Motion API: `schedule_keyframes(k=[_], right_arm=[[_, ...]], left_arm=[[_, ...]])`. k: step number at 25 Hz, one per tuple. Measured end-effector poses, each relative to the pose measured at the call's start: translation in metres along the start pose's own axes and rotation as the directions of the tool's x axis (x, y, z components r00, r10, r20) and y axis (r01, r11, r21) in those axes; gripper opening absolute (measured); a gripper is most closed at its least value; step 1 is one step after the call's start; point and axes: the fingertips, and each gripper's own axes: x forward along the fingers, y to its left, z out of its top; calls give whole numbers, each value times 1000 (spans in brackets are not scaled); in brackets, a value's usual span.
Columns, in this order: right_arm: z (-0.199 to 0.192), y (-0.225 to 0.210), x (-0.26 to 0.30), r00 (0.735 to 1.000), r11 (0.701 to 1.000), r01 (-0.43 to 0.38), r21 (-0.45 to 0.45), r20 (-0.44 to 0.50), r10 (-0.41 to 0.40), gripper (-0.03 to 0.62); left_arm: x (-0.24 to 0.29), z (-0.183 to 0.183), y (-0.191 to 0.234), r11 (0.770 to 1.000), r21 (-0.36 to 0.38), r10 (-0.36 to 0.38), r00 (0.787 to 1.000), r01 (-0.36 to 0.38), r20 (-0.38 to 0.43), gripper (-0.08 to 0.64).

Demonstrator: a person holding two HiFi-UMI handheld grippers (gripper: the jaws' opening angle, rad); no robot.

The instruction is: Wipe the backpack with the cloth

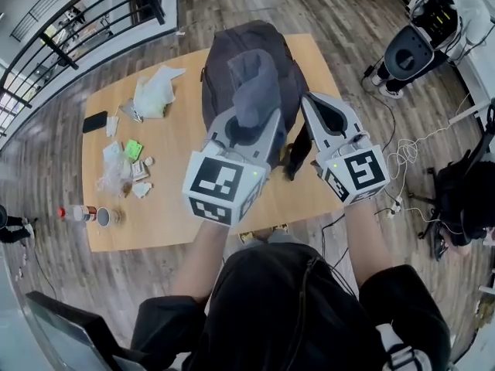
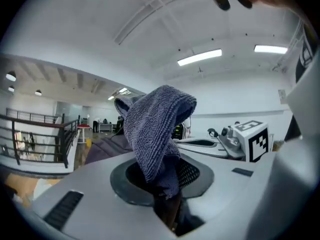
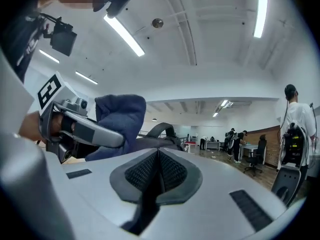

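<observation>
The left gripper [image 1: 249, 126] pinches the cloth [image 1: 255, 91] by its lower end. In the left gripper view the jaws are pressed onto the fabric [image 2: 155, 129], which stands up out of them and folds over at the top. Gripping it low leaves a thick loose wad free ahead of the jaws. That looks to be the point of the hold, since the soft bulk would meet the bag rather than the hard tips.

The right gripper [image 1: 309, 101] sits at three o'clock of the left one. Its jaws [image 3: 157, 176] are pressed together with nothing between them. It appears to wait as a spare hand, placed where it could steady the bag.

The backpack [image 1: 220, 60] lies at twelve o'clock from both grippers, on the far middle of the wooden table [image 1: 178, 215]. The cloth is lifted in front of it, and I cannot tell whether they touch. By my reading, wiping is not under way.

The cloth is blue-grey terry with a looped, nubby weave, bunched rather than spread flat. The backpack is dark grey and rounded, and its carry loop [image 3: 161, 128] arches up in the right gripper view. No dirt can be made out on it.

Crumpled wrappers [image 1: 155, 91] and a phone [image 1: 95, 120] lie well apart at its nine o'clock.
</observation>
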Motion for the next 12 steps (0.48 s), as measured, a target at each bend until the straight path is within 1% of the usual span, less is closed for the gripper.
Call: schedule_keyframes(k=[2, 3, 4, 6, 10, 11, 12], right_arm=[[-2, -1, -2, 1000, 1000, 7, -5, 5, -7, 14], [-2, 0, -2, 1000, 1000, 0, -14, 5, 0, 14], [-1, 1, -1, 1000, 1000, -13, -25, 5, 13, 14], [0, 4, 1, 999, 999, -35, -41, 5, 35, 14], [3, 6, 0, 999, 998, -48, -35, 11, 48, 14], [3, 7, 1, 999, 998, -48, -39, 10, 48, 14], [2, 7, 2, 999, 998, -45, -49, 7, 46, 14]], left_arm=[[6, -2, -5, 998, 68, 16, 999, -14, -31, 92], [7, -3, -4, 996, 88, 23, 999, -20, -38, 92], [7, -3, -2, 995, 92, 28, 999, -24, -42, 92], [1, -6, 4, 997, 68, 34, 998, -31, -53, 92], [-18, -8, 17, 999, -8, 43, 998, -44, -54, 92], [-20, -9, 17, 999, 0, 49, 997, -49, -64, 92], [-19, -9, 16, 998, 29, 54, 995, -52, -82, 92]])
